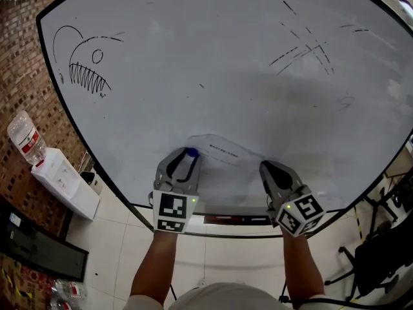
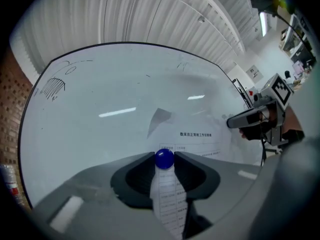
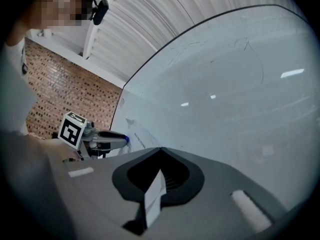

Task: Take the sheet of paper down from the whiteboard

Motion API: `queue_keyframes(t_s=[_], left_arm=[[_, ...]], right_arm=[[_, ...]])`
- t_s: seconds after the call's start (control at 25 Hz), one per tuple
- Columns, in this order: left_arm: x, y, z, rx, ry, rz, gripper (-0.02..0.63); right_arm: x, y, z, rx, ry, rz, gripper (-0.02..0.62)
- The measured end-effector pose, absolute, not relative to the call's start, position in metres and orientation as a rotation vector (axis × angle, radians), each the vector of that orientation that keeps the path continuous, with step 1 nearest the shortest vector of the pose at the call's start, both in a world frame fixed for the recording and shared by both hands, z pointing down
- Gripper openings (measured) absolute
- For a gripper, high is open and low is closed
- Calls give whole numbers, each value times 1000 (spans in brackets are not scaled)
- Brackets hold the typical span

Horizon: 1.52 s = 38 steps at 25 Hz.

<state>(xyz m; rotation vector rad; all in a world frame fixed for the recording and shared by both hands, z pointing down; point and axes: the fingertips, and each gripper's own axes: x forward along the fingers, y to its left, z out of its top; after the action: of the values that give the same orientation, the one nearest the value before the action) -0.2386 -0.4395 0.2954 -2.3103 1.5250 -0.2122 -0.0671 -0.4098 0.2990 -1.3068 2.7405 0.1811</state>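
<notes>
A printed sheet of paper (image 1: 226, 165) lies against the lower middle of the whiteboard (image 1: 213, 63). At the sheet's upper left corner sits a round blue magnet (image 1: 191, 152), and my left gripper (image 1: 186, 156) is shut on it; in the left gripper view the magnet (image 2: 164, 159) is pinched between the jaw tips, with the paper (image 2: 196, 135) behind. My right gripper (image 1: 266, 167) is shut on the sheet's right edge. A strip of the paper (image 3: 154, 195) shows between its closed jaws. Each gripper is seen from the other: the right gripper (image 2: 233, 121), the left gripper (image 3: 123, 139).
A fish sketch (image 1: 82, 62) and stray marker lines (image 1: 303, 51) are on the board. The board's ledge (image 1: 235, 219) runs just under the grippers. A water bottle (image 1: 24, 137) and a white box (image 1: 64, 181) stand by the brick wall at left. A chair base (image 1: 369, 263) is at right.
</notes>
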Motion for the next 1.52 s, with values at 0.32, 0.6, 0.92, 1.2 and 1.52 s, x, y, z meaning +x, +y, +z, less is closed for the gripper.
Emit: queue_keyframes(t_s=[0.32, 0.6, 0.92, 1.2, 1.52], left_arm=[[-249, -403, 342, -2489, 1580, -124, 127], [-268, -378, 403, -2606, 1702, -67, 127], [-272, -372, 424, -2655, 1742, -50, 127], [-264, -372, 422, -2677, 1728, -40, 127], [-262, -372, 423, -2691, 1725, -34, 127]], right_arm=[[-27, -396, 327, -1389, 2723, 73, 8], [3, -383, 369, -1471, 2744, -2, 8], [16, -376, 389, -1493, 2734, -41, 8], [19, -373, 393, -1490, 2746, -70, 8], [25, -372, 393, -1504, 2744, -78, 8]])
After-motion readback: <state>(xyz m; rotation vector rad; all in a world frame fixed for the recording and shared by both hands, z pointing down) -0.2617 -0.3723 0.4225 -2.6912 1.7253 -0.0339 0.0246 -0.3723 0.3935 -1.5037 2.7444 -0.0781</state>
